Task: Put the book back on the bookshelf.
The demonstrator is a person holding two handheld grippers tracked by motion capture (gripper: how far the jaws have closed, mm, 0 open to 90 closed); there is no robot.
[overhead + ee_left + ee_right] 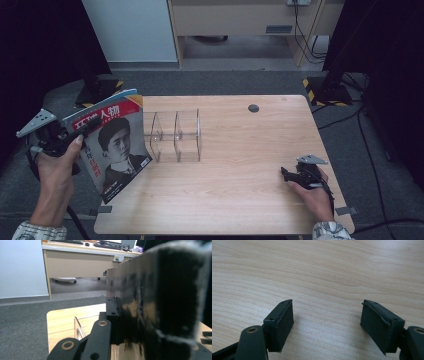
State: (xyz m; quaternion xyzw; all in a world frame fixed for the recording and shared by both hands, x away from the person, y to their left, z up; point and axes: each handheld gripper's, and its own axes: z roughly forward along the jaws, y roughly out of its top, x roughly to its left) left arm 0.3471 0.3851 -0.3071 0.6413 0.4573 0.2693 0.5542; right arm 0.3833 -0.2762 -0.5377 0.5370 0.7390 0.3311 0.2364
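Note:
A magazine (117, 150) with a red title band and a portrait on its cover hangs tilted over the table's left edge. My left gripper (86, 126) is shut on its upper left part, held by a hand. In the left gripper view the magazine (155, 302) is a dark blurred slab pressed against the jaw. A clear acrylic rack (175, 136) with upright dividers stands on the wooden table (240, 170), just right of the magazine. My right gripper (287, 176) rests near the front right corner. In its own view my right gripper (327, 320) is open over bare wood.
A round cable hole (253, 108) lies near the table's far edge. Beyond the table, grey carpet holds two black stand bases (327, 90) with striped tape, loose cables, a wooden desk (240, 20) and a white panel (130, 30).

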